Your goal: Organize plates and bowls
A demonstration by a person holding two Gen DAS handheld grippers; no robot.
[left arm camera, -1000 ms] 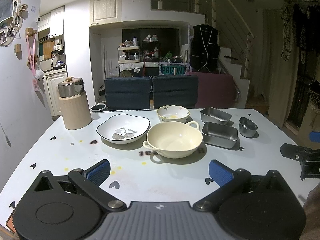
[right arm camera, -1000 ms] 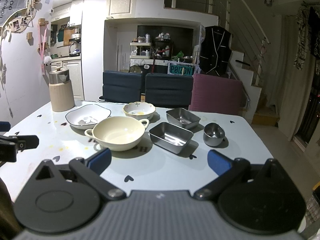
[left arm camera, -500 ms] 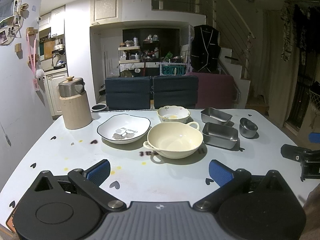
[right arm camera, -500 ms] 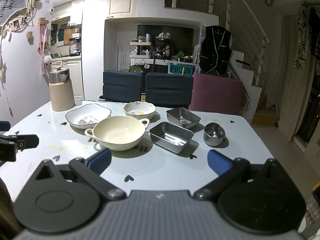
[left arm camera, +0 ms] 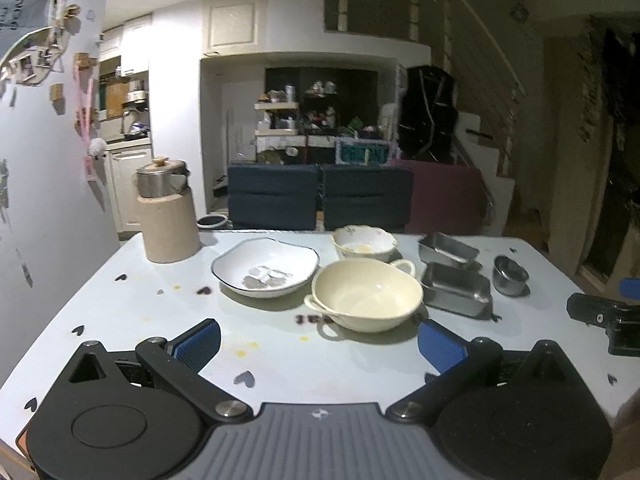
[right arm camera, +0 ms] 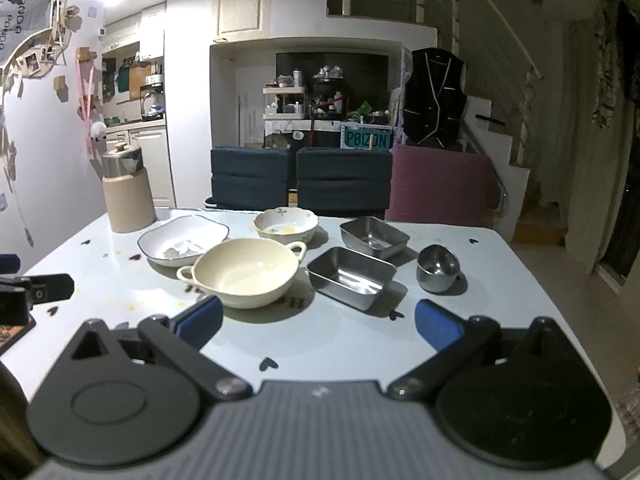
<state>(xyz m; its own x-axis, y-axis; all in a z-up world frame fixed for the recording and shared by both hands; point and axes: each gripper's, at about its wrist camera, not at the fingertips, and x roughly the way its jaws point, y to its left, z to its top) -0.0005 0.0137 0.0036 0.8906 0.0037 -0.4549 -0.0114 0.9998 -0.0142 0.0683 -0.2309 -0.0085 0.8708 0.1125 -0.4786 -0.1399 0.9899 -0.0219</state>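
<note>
Nearest the cameras, left gripper (left arm camera: 319,339) and right gripper (right arm camera: 319,320) both spread wide, blue pads (left arm camera: 199,337) holding and touching nothing, low above the white table (right arm camera: 320,344). Just past them: cream two-handled bowl (right arm camera: 244,270), closest dish, roughly between the left gripper's pads in its view. Steel rectangular tray (right arm camera: 351,276) just right of it, second steel tray (right arm camera: 374,237) behind that, small steel cup (right arm camera: 437,267) further right, apart from both. White black-rimmed plate (right arm camera: 183,240) left-rear of the cream bowl, near it; contact unclear. Floral bowl (right arm camera: 286,228) behind the cream bowl. Beige thermal jug (right arm camera: 127,196) at far left. Chairs (right arm camera: 300,184) beyond the table edge.
</note>
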